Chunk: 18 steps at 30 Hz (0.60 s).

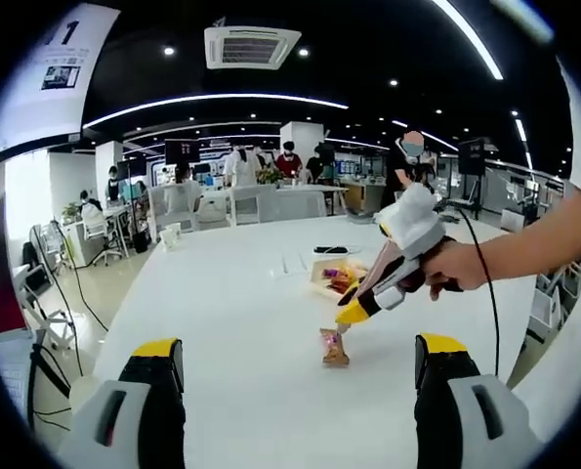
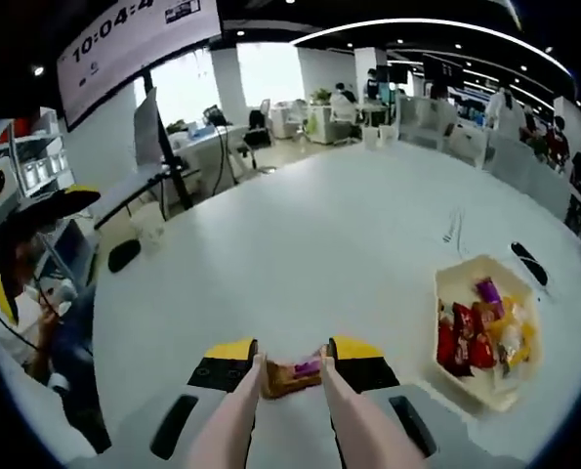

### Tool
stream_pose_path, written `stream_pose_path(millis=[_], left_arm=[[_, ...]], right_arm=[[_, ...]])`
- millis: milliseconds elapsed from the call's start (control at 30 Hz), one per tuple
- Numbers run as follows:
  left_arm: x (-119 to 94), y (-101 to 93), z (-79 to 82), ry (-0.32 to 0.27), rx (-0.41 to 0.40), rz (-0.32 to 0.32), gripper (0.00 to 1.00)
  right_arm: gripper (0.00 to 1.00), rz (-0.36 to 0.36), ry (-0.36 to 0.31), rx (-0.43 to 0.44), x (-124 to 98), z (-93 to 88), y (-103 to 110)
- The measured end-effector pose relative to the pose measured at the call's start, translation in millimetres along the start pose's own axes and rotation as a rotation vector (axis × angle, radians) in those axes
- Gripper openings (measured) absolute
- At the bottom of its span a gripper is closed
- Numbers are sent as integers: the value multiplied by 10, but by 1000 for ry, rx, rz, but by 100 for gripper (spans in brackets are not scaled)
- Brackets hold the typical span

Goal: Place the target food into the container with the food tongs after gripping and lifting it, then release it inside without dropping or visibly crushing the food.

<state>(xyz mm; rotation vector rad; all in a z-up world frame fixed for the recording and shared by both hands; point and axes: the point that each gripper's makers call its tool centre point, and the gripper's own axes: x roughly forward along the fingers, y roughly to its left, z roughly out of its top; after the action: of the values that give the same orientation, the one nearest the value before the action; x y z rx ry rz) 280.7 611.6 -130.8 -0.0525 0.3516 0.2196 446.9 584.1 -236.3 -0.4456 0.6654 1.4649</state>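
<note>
On the white desk (image 2: 349,254), just in front of my right gripper (image 2: 292,371), lies the target food, a small wrapped snack (image 2: 292,374). The two pale arms of the food tongs (image 2: 233,420) run forward from my right jaws, and their tips pinch this snack from both sides. My right jaws are pressed in on the tongs. In the left gripper view I see the same snack (image 1: 334,348) under the yellow tip of the right gripper (image 1: 353,311); it seems to touch the desk or hang just above it, and I cannot tell which. The container (image 2: 485,332), a pale tray already holding several wrapped sweets, stands to the right and a little farther on the desk, apart from the snack. My left gripper (image 1: 300,376) has its jaws spread wide and holds nothing. I judge that the gripping is done and the lift is at most beginning. Carrying to the container and a gentle release inside are left.
</note>
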Motion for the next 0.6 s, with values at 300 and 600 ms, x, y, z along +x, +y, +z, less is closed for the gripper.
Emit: stream_pose_path(millis=[300, 600], left_arm=[[-66, 41, -81, 9, -22, 8, 99], [-128, 127, -128, 24, -14, 6, 99]], right_arm=[[28, -116, 27, 289, 144, -288, -93], [27, -215, 15, 517, 290, -367, -212]])
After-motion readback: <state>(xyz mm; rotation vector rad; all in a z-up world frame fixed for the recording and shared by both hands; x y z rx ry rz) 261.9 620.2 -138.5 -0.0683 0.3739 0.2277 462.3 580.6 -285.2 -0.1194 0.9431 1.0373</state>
